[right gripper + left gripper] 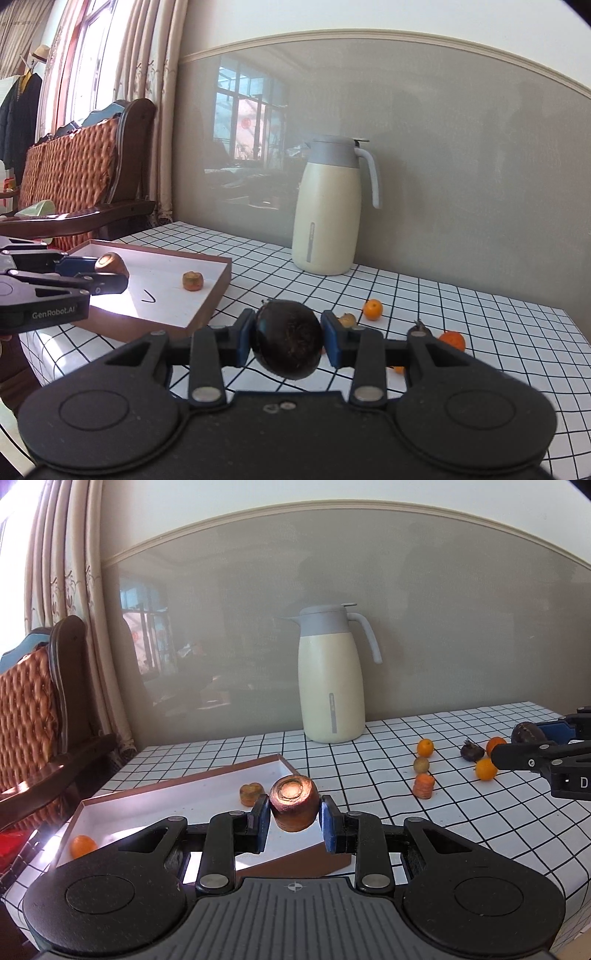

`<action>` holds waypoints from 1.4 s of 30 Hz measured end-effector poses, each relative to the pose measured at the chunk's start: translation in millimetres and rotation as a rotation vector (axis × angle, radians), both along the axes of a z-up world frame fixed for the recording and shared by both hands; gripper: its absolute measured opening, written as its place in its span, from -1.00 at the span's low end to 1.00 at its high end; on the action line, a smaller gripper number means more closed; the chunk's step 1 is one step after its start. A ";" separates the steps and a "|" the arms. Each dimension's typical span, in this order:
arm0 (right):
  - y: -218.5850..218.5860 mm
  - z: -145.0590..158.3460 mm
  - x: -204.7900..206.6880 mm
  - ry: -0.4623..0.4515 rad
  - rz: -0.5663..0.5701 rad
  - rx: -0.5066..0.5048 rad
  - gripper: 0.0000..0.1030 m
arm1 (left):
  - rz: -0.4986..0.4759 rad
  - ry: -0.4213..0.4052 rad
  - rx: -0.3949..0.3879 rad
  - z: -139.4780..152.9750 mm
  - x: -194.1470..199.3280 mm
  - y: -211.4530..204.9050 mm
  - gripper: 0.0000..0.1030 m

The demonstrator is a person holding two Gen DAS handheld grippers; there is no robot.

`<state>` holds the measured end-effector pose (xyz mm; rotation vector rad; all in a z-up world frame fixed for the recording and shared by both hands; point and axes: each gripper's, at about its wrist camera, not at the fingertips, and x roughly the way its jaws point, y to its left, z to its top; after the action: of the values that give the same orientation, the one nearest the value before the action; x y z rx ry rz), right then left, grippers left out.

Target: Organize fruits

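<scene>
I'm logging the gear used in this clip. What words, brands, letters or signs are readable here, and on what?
"GenRobot.AI": white print on the side of the black left tongs, seen from the right wrist view.
"D": a white letter, cut off by the picture's edge, on the body of the black right tongs.
Grey vertical strip on the cream thermos jug: print too small to read.
</scene>
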<state>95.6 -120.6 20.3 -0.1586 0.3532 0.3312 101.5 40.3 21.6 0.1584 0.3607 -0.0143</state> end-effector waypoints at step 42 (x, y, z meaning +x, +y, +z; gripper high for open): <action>125.6 -6.7 9.5 -0.045 0.274 0.033 -0.42 | 0.307 -0.011 -0.027 -10.1 -39.1 147.9 -0.44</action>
<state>105.2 5.0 13.6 -0.1817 0.2811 0.6029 62.4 188.2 11.5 0.0748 0.3708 0.2849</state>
